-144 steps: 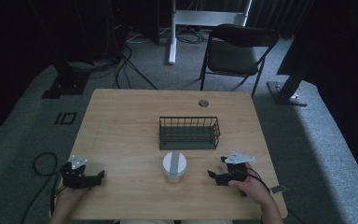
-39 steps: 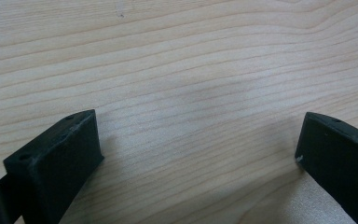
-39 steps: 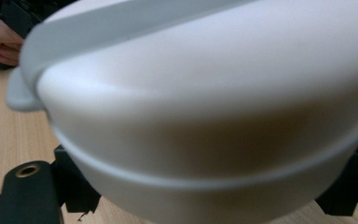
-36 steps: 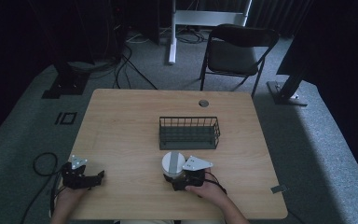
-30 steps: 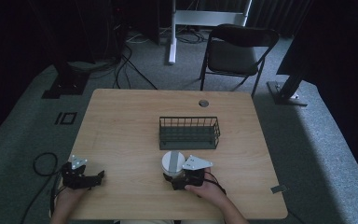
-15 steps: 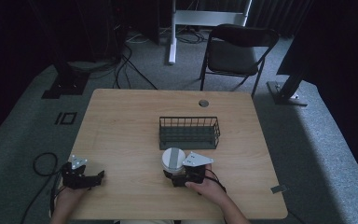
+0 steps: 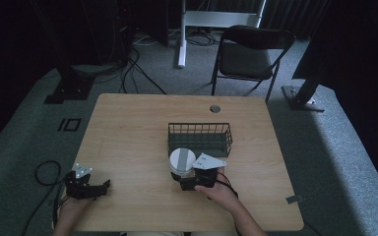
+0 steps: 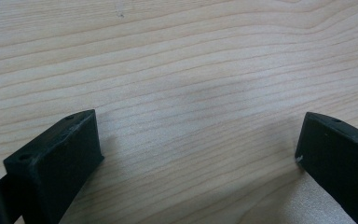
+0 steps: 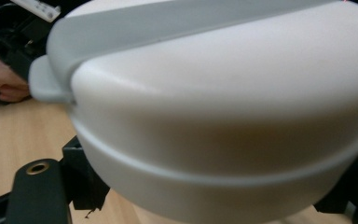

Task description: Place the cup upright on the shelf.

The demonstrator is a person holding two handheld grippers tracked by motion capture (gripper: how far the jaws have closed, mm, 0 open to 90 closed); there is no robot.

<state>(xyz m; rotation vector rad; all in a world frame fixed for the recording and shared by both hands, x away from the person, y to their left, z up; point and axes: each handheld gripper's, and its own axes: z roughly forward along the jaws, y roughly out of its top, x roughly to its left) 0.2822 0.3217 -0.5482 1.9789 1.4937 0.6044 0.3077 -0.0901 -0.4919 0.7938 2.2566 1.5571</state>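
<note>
Between right gripper [image 7: 186,181] jaws, white container [image 7: 182,161], seemingly upright

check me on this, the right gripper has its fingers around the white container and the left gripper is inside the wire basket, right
Not quite. The left gripper rests near the table's front-left corner, far from the wire basket, as the high view shows. The right gripper does have its fingers around the white container.

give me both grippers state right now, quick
Left gripper: open, nothing between its fingers, resting on the table.
Right gripper: shut on the white lidded container.
</note>
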